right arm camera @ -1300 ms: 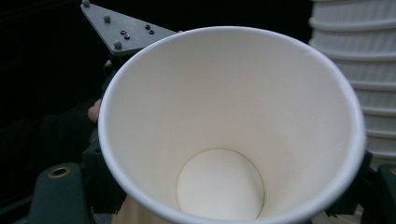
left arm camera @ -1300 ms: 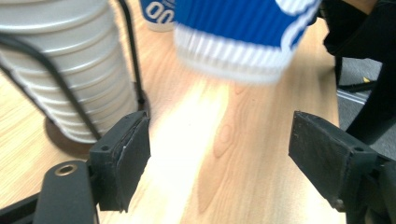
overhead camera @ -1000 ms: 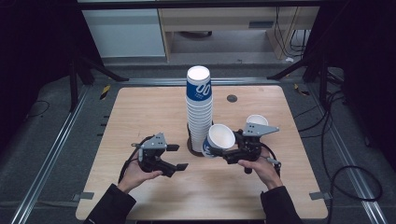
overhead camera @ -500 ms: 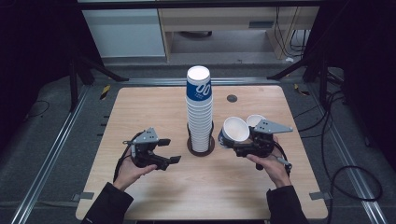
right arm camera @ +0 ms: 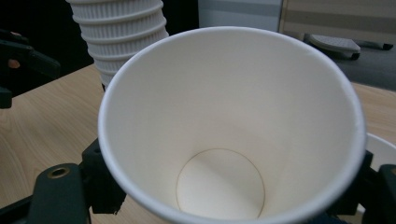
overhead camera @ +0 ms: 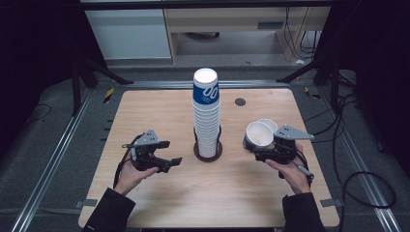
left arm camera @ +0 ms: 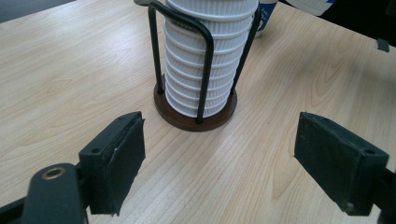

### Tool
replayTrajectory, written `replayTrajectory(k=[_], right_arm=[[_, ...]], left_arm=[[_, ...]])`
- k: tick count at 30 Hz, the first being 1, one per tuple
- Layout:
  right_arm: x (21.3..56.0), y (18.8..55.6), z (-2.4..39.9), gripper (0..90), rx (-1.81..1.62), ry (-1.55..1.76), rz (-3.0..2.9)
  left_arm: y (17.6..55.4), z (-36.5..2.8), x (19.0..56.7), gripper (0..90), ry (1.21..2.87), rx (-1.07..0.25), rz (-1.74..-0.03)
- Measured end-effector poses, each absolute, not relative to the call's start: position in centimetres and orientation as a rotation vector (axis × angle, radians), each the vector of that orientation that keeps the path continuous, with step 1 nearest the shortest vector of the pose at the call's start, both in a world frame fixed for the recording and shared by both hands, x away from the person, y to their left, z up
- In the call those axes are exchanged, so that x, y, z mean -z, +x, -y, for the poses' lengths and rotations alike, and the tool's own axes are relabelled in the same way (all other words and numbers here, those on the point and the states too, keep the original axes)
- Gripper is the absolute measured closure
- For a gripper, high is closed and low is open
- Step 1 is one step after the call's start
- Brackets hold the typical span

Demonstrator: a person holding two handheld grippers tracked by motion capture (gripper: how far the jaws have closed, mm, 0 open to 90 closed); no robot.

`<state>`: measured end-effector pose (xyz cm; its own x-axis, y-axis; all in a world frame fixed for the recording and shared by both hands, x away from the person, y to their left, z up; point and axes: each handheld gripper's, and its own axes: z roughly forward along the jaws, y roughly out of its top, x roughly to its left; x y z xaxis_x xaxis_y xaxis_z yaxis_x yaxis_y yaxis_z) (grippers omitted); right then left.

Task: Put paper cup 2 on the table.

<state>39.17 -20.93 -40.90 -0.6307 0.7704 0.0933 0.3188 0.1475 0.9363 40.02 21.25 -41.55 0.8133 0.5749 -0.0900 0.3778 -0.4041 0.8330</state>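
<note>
A tall stack of white ribbed paper cups [overhead camera: 206, 116], topped by a blue-printed one, stands in a black wire holder [overhead camera: 208, 153] at the table's middle. My right gripper [overhead camera: 250, 146], right of the stack, is shut on a single white paper cup [overhead camera: 257, 134] tilted with its mouth up and toward me. In the right gripper view this cup [right arm camera: 233, 130] sits between the jaws, empty inside. Another white cup [overhead camera: 270, 124] stands on the table just behind it. My left gripper [overhead camera: 170, 162] hovers left of the holder, open with nothing between its pads [left arm camera: 116, 158].
The wooden table [overhead camera: 145, 111] has a small dark round hole [overhead camera: 240, 102] behind the stack. Metal rails run along both sides, with cables on the floor at the right. The left gripper view shows the holder's brown base [left arm camera: 180, 117] close ahead.
My right gripper has carried the single cup to the right, away from the stack and toward the cup standing on the table. The left gripper has drifted only slightly left.
</note>
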Motion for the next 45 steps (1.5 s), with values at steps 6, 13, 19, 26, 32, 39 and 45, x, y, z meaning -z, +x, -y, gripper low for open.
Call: replayTrajectory(k=[6,13,19,26,32,39,45], right_arm=[[42.1,38.7,21.8,20.2,-1.385,1.08,-2.046],[43.6,38.4,23.0,20.0,-1.312,1.134,-2.051],[45.0,38.7,23.6,19.9,-1.295,1.19,-2.059],[47.2,39.3,24.1,19.7,-1.23,1.217,-2.1],[48.4,39.5,24.1,19.3,-1.23,1.231,-2.124],[48.6,39.5,24.1,9.5,-1.254,1.205,-2.129],[48.2,38.6,24.7,5.6,-1.257,1.211,-2.101]], left_arm=[[40.0,-21.9,41.3,15.9,2.031,-0.283,-0.724],[40.1,-22.5,41.4,16.1,2.022,-0.293,-0.754],[40.1,-22.6,41.5,16.0,2.028,-0.303,-0.76],[40.1,-22.7,41.6,16.0,2.023,-0.305,-0.773],[40.2,-22.7,41.8,16.0,2.033,-0.303,-0.771],[40.3,-22.8,41.8,15.8,2.034,-0.299,-0.776],[40.1,-23.2,41.5,15.5,2.021,-0.308,-0.778]])
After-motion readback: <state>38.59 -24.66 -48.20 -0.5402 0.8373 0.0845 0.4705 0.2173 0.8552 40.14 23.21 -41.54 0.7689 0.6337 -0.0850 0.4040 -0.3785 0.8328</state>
